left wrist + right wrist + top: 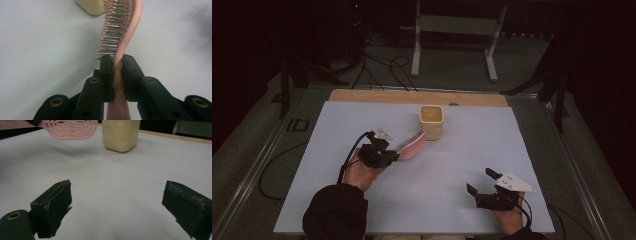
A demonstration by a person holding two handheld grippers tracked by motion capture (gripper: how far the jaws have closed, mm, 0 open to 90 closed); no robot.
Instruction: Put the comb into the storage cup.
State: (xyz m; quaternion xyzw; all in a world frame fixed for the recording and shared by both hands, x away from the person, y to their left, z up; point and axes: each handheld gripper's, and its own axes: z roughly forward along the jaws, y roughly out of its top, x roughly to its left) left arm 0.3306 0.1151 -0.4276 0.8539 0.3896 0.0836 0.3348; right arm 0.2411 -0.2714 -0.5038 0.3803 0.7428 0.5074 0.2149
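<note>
A pink hairbrush [411,145] is held off the white table, its head pointing toward a cream square cup [432,122]. My left gripper [388,156] is shut on the brush's handle; in the left gripper view the pink hairbrush [126,32] rises between the jaws with its bristles facing left, and the cream cup [93,6] lies just beyond its tip. My right gripper [482,182] hovers open near the table's front right, nothing between its jaws. In the right gripper view the brush's slotted back [72,128] and the cup [121,133] sit far ahead.
The white board [362,200] covers a wooden table top [377,95] whose far edge shows behind the cup. A metal stand [454,30] and cables [382,67] lie on the floor beyond. Open board lies between the two grippers.
</note>
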